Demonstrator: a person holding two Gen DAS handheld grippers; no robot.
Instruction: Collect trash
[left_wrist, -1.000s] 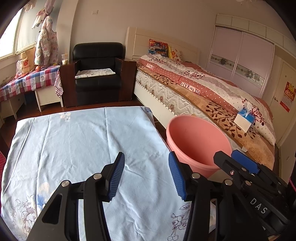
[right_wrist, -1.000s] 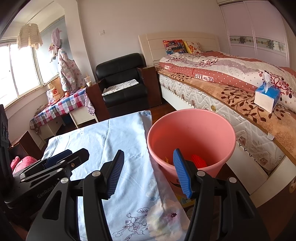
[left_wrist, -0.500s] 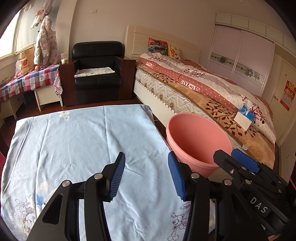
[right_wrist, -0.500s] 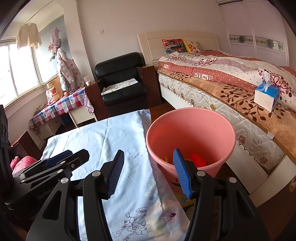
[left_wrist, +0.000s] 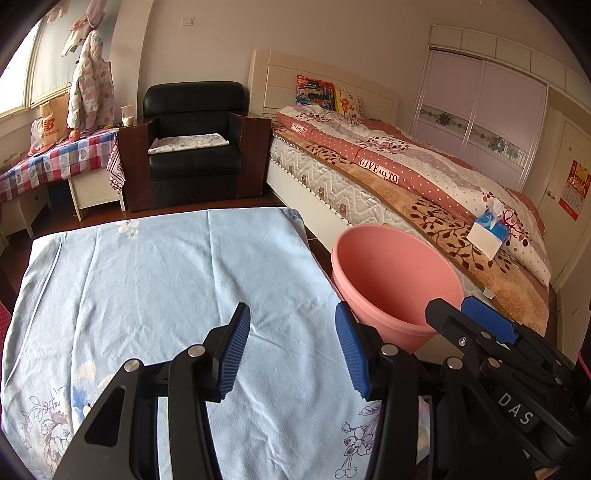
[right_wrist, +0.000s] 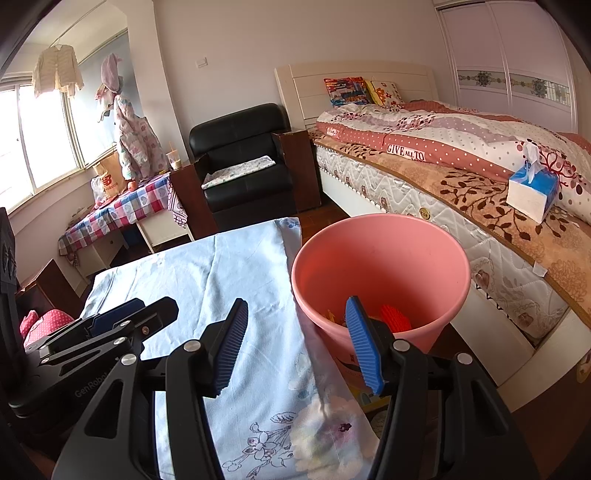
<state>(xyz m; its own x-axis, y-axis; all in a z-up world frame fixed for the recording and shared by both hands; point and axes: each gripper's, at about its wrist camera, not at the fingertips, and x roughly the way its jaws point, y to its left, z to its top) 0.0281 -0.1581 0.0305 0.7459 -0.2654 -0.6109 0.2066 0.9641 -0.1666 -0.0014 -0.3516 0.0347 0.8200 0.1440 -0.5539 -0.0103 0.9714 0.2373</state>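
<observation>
Hovering above the blue floral cloth (left_wrist: 166, 280), the left gripper (left_wrist: 291, 347) and right gripper (right_wrist: 295, 343) both gaped wide, empty. Beside the cloth's right edge stood the pink bucket (right_wrist: 380, 258); red trash (right_wrist: 395, 317), perhaps plastic, lay inside.

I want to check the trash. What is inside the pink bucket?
Inside the pink bucket lie a red ridged item and yellowish bits. The right gripper's finger hides part of the bottom.
</observation>
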